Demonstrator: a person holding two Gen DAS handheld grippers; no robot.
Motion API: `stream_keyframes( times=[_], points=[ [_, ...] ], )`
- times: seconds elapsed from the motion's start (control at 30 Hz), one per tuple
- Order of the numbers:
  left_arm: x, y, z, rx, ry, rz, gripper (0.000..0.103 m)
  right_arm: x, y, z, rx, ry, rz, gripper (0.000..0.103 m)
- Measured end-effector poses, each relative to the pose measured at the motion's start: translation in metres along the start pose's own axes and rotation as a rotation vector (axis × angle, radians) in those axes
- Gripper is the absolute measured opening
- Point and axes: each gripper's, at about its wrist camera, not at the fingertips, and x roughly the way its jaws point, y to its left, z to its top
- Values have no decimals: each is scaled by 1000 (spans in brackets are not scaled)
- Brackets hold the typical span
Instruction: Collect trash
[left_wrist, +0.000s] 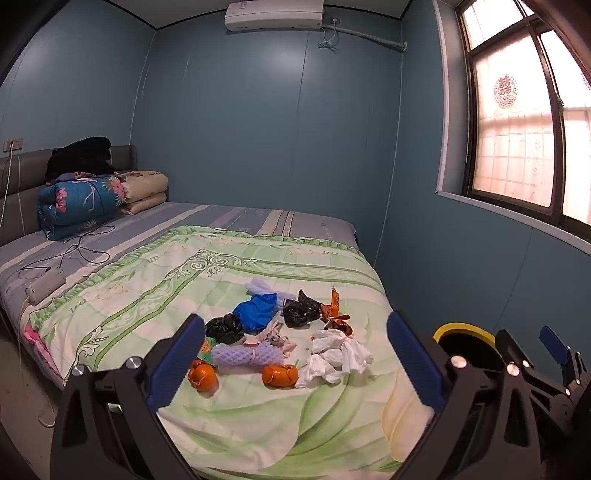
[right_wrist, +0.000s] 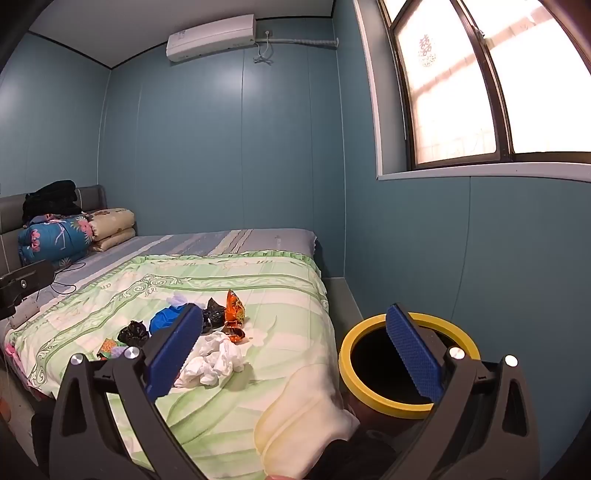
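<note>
The green quilt (left_wrist: 229, 280) is the landmark; at its left lie an orange wrapper ball (left_wrist: 202, 374) and a black bag (left_wrist: 224, 328); toward the middle sit a purple foam net (left_wrist: 246, 355), a blue bag (left_wrist: 257, 311) and a second orange ball (left_wrist: 279, 376); further right lies crumpled white tissue (left_wrist: 334, 356); past the quilt's right edge stands the yellow-rimmed bin (right_wrist: 384, 397). The left gripper (left_wrist: 295, 363) hovers over the quilt, jaws spread, holding nothing; the right gripper (right_wrist: 295, 354) straddles quilt edge and bin, jaws likewise spread and empty.
</note>
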Motion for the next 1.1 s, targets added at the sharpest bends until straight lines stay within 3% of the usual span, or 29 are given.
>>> stream_keyframes(
  times=[1.1],
  points=[
    [-2,4,4,-6,-3,-6,95,2,-2,0,10,14,6,95]
  ],
)
